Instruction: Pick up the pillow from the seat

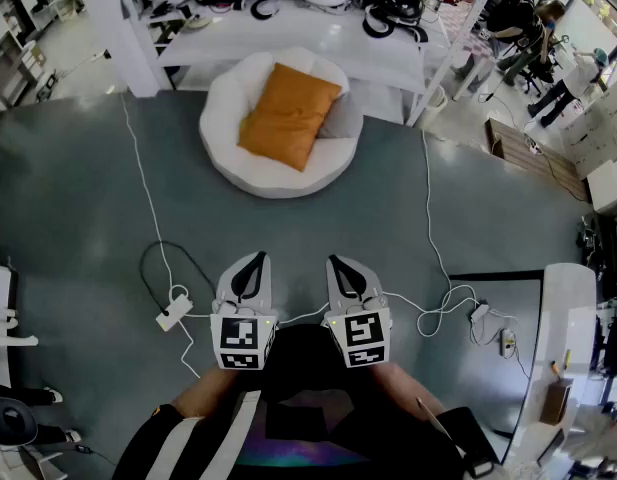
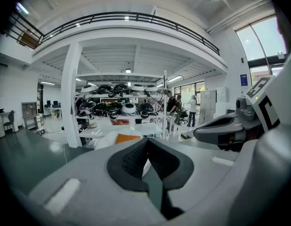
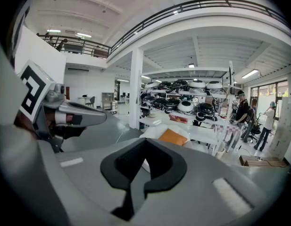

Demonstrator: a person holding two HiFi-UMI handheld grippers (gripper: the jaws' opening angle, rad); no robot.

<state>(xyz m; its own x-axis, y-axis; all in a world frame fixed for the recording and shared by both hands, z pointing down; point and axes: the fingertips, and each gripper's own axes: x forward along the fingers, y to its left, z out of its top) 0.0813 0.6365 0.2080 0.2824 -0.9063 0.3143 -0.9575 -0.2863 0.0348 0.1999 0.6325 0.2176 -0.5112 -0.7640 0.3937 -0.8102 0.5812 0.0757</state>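
An orange pillow [image 1: 289, 115] lies tilted on a round white seat [image 1: 228, 158] at the top middle of the head view, a grey cushion [image 1: 340, 118] behind it. My left gripper [image 1: 252, 261] and right gripper [image 1: 342, 264] are held side by side close to my body, well short of the seat, both shut and empty. In the left gripper view the pillow [image 2: 127, 138] shows small beyond the closed jaws [image 2: 146, 141]. The right gripper view shows the pillow [image 3: 172, 137] and seat [image 3: 152, 131] past its closed jaws [image 3: 145, 141].
A white table [image 1: 288, 38] loaded with black and white headsets stands just behind the seat. White cables and a power strip [image 1: 173, 311] trail over the grey floor. A white pillar [image 1: 123, 23] stands left of the table. People [image 1: 528, 28] stand at the far right.
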